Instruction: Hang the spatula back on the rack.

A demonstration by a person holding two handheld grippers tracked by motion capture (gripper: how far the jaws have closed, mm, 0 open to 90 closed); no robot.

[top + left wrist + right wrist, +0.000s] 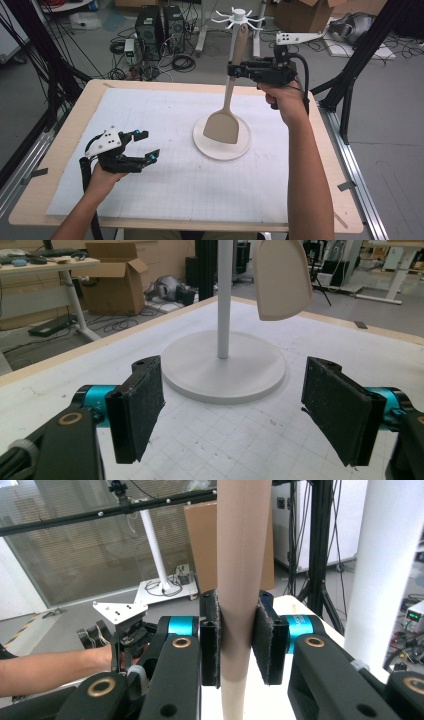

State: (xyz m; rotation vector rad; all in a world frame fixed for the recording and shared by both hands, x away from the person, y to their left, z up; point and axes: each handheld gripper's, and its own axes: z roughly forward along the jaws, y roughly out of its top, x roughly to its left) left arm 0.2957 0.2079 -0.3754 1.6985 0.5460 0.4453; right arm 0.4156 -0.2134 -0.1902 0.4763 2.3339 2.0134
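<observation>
One beige spatula (227,110), hanging upright in the right gripper (234,70), blade down over the round white base (222,146) of the one hook stand (239,16). The blade sits above the base; can't tell if it touches. In the right gripper view both pads press the spatula handle (239,580) from either side, so the jaws are pinching it. Handle runs vertically between them. The stand's white pole (385,570) is just beside the handle there.

Left gripper (144,146) rests low over the white gridded mat (165,190), well apart from the stand, jaws spread wide with nothing between them. In the left gripper view its two black pads (140,405) frame the stand base (225,372) and pole (224,295), with the spatula blade (281,280) hanging to the right of the pole.

Counts: two grippers, one spatula, one stand with several hooks on top, one mat, one wooden table (65,145). Two dark computer towers (159,27) on the floor behind, one cardboard box (112,277) also in the background. Two forearms enter from the bottom in the high view.
</observation>
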